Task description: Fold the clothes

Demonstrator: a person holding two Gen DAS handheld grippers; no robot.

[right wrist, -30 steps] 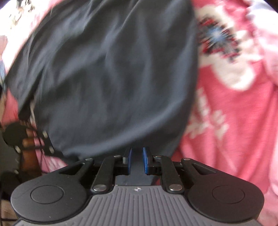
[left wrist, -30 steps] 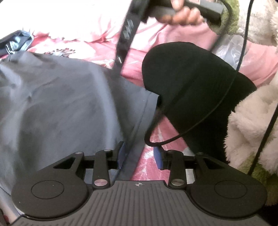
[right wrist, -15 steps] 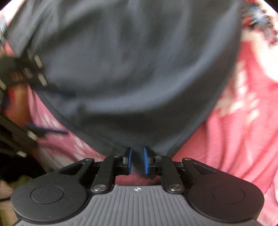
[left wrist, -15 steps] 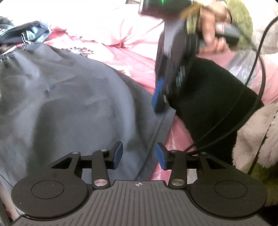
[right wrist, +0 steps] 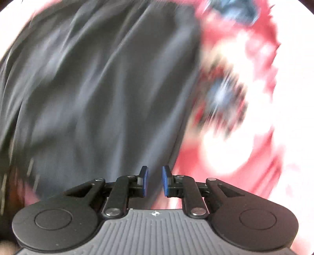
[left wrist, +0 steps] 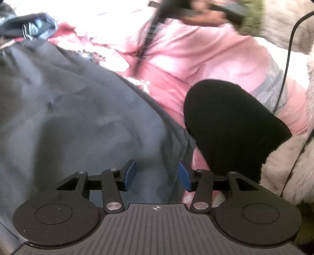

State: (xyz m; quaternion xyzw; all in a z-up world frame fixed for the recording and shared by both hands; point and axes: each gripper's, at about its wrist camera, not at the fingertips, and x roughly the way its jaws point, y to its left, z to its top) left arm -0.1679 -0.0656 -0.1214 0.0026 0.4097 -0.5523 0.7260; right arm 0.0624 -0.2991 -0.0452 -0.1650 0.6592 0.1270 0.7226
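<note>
A dark grey garment [left wrist: 78, 117] lies spread on the pink floral bedding [left wrist: 206, 58]. Its hemmed right edge runs down toward my left gripper [left wrist: 157, 174]. The left jaws are opening and hover just over that edge, with cloth beneath the gap and the pads not pressing on it. In the right wrist view the same garment [right wrist: 98, 88] fills the left side, heavily blurred. My right gripper [right wrist: 155, 180] points down above the garment's right edge. Its jaws are opening, with a narrow gap and no cloth pinched. A hand [left wrist: 202, 16] carries that gripper at the top of the left wrist view.
A black cloth item [left wrist: 225, 121] lies to the right of the garment's edge. Fluffy cream fabric [left wrist: 284, 166] borders the right side, and a black cable [left wrist: 286, 58] hangs across it. Another dark bundle [left wrist: 29, 25] sits at the far left.
The right gripper, earlier shut on the garment's edge, has let the cloth go and risen quickly away from it. The left jaws have widened and shifted over the garment's hem.
</note>
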